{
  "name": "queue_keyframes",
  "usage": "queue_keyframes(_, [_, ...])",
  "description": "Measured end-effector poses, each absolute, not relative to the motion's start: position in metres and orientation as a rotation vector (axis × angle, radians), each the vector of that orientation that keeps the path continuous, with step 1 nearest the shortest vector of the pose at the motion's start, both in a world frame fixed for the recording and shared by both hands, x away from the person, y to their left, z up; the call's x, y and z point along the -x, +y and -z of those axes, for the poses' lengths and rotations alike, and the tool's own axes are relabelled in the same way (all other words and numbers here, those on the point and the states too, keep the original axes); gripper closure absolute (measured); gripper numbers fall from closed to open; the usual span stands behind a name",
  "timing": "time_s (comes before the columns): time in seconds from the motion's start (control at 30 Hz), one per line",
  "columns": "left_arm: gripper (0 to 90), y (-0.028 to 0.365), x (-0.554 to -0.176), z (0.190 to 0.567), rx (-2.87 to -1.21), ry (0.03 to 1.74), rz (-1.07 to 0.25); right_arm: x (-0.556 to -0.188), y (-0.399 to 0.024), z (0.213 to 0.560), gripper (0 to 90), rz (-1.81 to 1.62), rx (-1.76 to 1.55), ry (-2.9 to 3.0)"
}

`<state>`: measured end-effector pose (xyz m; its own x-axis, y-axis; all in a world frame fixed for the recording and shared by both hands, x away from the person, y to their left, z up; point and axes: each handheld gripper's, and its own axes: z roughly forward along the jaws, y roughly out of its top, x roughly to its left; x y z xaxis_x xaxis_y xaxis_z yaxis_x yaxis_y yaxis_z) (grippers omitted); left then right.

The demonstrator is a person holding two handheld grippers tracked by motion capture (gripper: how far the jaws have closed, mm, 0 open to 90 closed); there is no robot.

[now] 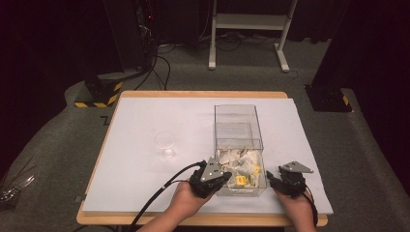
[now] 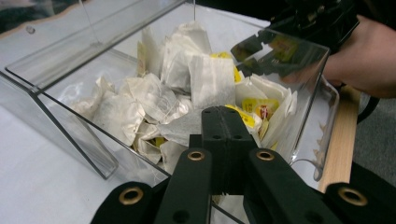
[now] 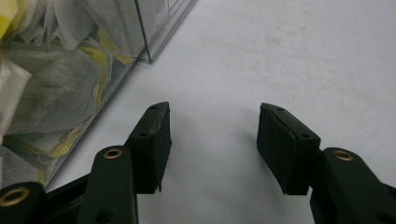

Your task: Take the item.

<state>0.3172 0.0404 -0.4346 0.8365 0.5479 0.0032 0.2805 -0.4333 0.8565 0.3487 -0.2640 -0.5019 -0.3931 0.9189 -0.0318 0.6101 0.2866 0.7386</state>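
Black jaws (image 2: pixel 227 135), papery tea bags (image 2: pixel 154 95), clear box (image 1: pixel 240 145)

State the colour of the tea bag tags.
Yellow tags, clearest in the left gripper view.

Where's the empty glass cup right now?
In the high view the glass cup stands on the white table, left of the clear tea-bag box, beyond the left claw.
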Motion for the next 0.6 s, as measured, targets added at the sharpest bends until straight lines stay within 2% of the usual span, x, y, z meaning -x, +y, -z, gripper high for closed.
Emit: queue_keyframes(0.6, [90.0,0.065,-0.313,0.415,-1.802,0.59,-0.335,-0.348,-0.264,0.502,45.2,-0.901,-1.362,2.105])
